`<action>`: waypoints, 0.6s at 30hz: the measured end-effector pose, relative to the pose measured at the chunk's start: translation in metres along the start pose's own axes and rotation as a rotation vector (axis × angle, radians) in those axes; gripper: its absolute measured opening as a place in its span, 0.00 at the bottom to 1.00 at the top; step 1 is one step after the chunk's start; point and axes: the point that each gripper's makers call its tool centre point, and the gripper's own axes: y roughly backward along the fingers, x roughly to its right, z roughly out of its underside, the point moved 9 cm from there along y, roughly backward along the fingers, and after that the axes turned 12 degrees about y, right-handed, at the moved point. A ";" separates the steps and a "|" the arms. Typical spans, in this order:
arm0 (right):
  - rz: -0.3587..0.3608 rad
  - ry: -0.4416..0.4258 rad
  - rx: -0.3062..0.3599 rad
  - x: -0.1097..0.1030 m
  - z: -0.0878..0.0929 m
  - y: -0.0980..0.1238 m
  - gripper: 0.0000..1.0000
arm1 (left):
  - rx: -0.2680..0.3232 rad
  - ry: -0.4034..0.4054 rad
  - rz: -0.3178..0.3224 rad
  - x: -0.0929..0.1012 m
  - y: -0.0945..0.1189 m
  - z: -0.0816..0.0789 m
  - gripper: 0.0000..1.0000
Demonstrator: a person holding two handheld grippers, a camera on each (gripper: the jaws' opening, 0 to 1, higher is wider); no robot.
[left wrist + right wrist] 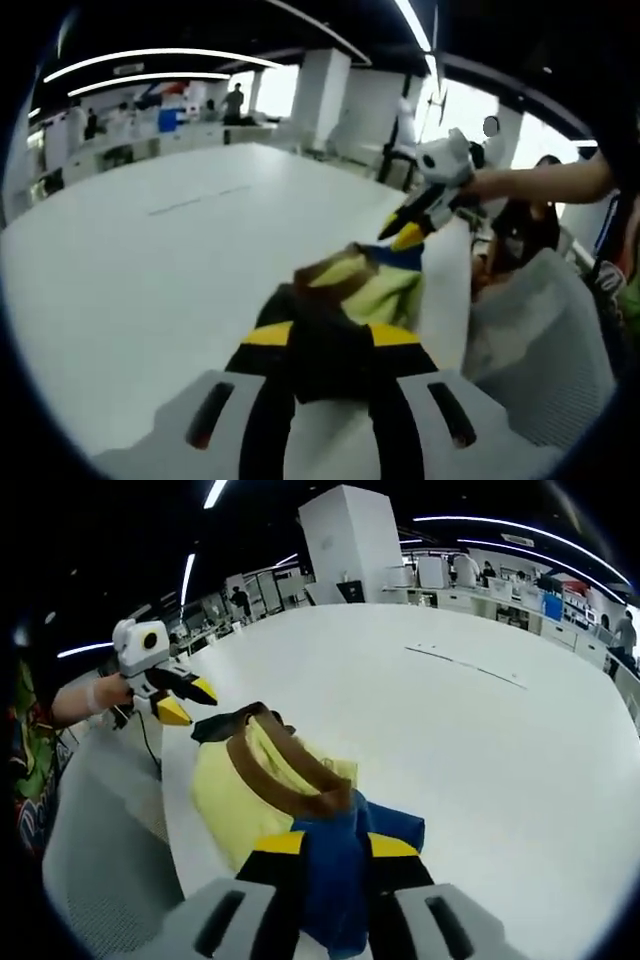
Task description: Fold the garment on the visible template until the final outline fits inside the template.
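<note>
Left gripper at bottom centre of the left gripper view, jaws pinched together on a dark fold of the garment, cloth bunched between the yellow tips. Right gripper at bottom centre of the right gripper view, jaws clamped on the blue part of the same garment. In the left gripper view the right gripper also shows upper right, yellow tips at the garment's far blue corner; in the right gripper view the left gripper shows upper left, near the garment's dark end, contact there too small to tell. Garment sits crumpled at the near edge of the white table, lower centre in both views, not flat. Pale yellow body, brown band curving across it, blue section, a dark patch at one end. Thin dark line marks on the table upper right of the right gripper view, well apart from the garment; likely the template, can't confirm. Handling guess: light, soft, floppy, sags and wrinkles when lifted, not fragile, slips little. Best held at corners or hem edges, both ends kept taut. Fold not yet tidy, early stage.
</note>
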 end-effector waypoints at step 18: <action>-0.001 -0.049 -0.001 0.001 0.009 -0.007 0.14 | -0.073 0.050 -0.020 -0.017 -0.023 0.004 0.14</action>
